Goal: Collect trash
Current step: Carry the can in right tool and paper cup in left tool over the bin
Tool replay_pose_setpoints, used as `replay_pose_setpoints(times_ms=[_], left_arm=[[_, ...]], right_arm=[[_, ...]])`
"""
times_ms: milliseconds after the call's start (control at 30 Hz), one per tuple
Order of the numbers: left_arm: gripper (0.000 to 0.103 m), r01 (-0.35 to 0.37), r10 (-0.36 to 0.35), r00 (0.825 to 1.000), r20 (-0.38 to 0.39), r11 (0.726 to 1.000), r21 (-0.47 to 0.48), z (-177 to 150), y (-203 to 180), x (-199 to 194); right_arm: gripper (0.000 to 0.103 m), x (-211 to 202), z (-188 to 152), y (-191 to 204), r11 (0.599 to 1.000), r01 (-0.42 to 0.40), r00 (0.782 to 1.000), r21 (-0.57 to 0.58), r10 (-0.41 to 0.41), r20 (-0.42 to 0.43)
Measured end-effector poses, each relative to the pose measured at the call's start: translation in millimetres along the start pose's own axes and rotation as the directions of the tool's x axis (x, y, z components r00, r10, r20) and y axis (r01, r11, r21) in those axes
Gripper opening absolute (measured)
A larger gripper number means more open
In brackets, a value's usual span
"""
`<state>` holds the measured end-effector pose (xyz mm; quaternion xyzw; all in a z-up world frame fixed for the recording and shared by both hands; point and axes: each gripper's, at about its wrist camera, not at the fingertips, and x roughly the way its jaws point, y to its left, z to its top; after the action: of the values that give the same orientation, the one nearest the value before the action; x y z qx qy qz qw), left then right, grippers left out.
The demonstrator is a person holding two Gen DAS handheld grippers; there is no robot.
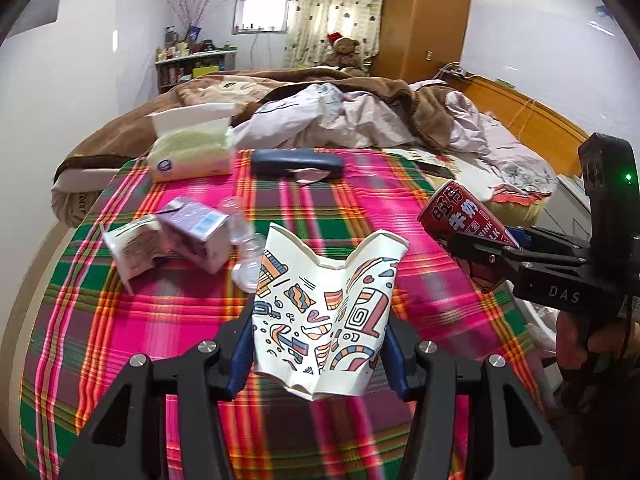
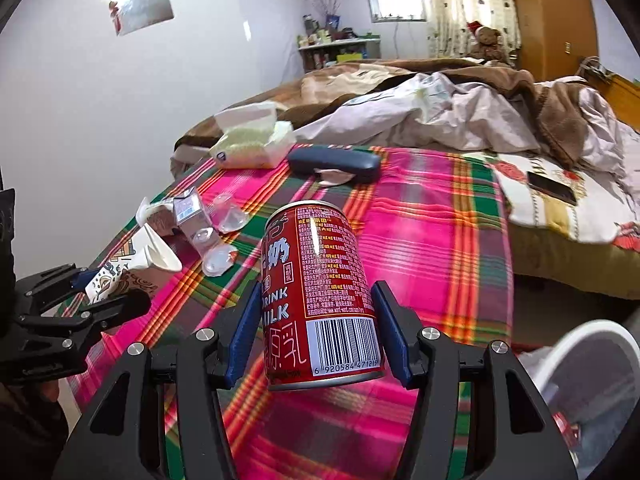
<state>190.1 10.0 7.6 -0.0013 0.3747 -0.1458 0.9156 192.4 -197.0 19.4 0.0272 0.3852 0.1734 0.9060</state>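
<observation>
Left fingers (image 1: 244, 354): clamped on a crushed paper cup (image 1: 320, 312), lifted above the plaid blanket (image 1: 160, 320).
Right fingers (image 2: 394, 336): clamped on a red milk can (image 2: 316, 292), also off the blanket.
Risk: the cup is creased and soft, so it may slip out if tilted; the smooth can may twist between the pads.
Bin: a white bin (image 2: 588, 360) sits low right of the can; something red shows inside.
Left on the bed: two milk cartons (image 1: 176, 240), a clear plastic bottle (image 1: 248, 248).
Not trash, likely: tissue pack (image 1: 192, 152), dark case (image 1: 296, 162).
</observation>
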Motion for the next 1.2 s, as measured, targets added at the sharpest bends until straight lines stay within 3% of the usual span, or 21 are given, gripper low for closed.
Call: replay_pose_setpoints(times_ms=[267,667,1200], left_arm=[[0.056,0.047,-0.047,0.999,0.009,0.997,0.059,1,-42,-3],[0.056,0.141,-0.143,0.990,0.003,0.978,0.151,2,-121,-1],[0.056,0.260,-0.251,0.966,-0.067,0.935,0.242,0,-215,20]], right_arm=[[0.057,-31,-14,-23,0.997,0.045,0.998,0.057,-0.047,0.036],[0.057,-83,-43,-72,0.970,0.166,0.981,0.178,-0.180,0.070],[0.057,-126,-84,-128,0.882,0.339,0.928,0.327,-0.372,0.039]])
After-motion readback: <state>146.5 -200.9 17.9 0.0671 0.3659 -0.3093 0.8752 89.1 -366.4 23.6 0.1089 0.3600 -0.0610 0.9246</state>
